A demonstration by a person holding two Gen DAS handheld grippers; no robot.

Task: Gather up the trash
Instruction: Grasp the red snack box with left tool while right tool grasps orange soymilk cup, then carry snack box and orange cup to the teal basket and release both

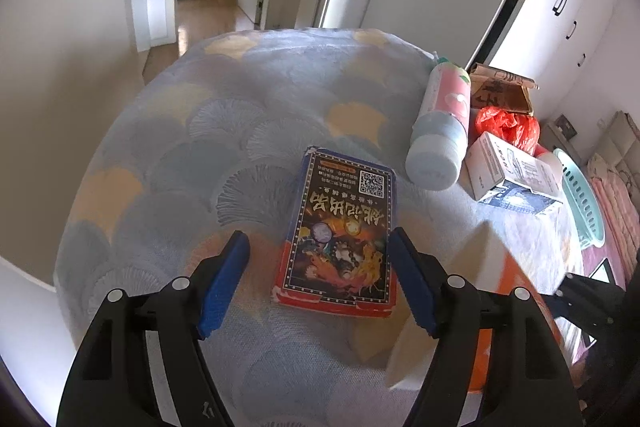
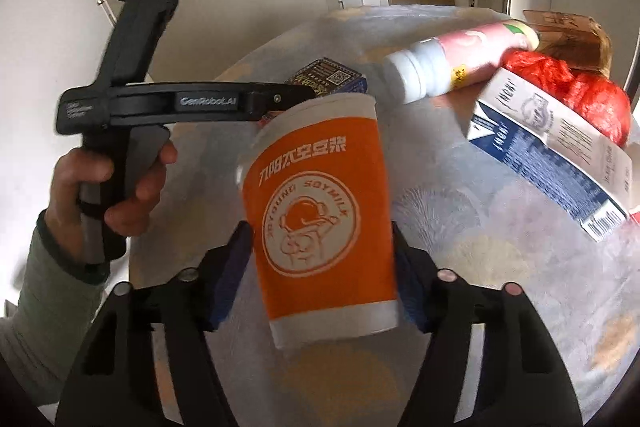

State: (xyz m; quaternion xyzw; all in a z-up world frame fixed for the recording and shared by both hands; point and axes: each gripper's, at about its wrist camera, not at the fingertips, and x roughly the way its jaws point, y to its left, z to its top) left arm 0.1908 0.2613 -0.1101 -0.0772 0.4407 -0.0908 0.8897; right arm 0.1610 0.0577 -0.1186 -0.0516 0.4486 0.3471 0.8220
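In the left wrist view my left gripper is open, its blue pads either side of the near end of a flat dark card box that lies on the patterned cloth. In the right wrist view my right gripper is shut on an orange and white paper cup, held upright above the cloth. The cup also shows at the lower right of the left wrist view. A pink and white bottle lies on its side behind the card box. A white and blue carton lies to the right of the bottle.
A red plastic bag and a torn brown cardboard box lie at the cloth's far right. A pale green basket stands beyond them. The left gripper's body and the hand holding it fill the left of the right wrist view.
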